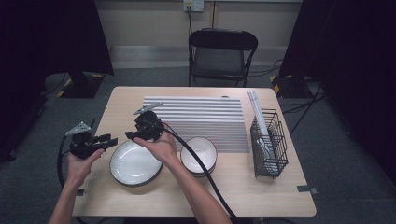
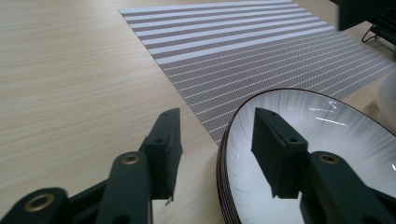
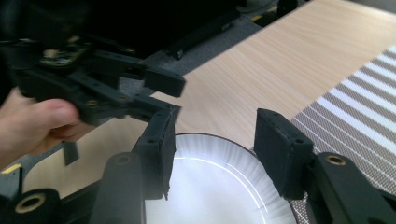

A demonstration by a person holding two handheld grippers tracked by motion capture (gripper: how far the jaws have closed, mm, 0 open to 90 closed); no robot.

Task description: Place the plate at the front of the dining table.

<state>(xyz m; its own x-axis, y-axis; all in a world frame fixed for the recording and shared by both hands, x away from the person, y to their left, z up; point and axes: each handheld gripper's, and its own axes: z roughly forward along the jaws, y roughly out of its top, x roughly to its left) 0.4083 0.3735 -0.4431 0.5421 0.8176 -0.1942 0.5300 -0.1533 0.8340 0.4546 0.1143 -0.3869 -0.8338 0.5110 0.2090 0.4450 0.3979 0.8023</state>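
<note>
With both grippers open, the left gripper (image 1: 108, 139) straddling the rim of the plate (image 1: 135, 164) and the right gripper (image 1: 129, 135) above it, the plate may slip if the jaws close unevenly.

In the left gripper view the plate (image 2: 327, 154) runs off the bottom and right edges, and the left claw's (image 2: 215, 154) right-hand jaw covers part of its inner face; only a pale sliver of the bowl (image 2: 387, 95) shows at the right edge, and the dark block (image 2: 364, 11) at the top right corner is cut off too short to identify. In the right gripper view the plate (image 3: 210, 191) is cropped by the bottom edge and partly covered by the right claw's (image 3: 212, 154) jaws, while the left claw (image 3: 140, 93) and the hand (image 3: 37, 126) holding it are blurred. From the high view, the contents of the wire rack (image 1: 268, 142) are too small to identify.
</note>
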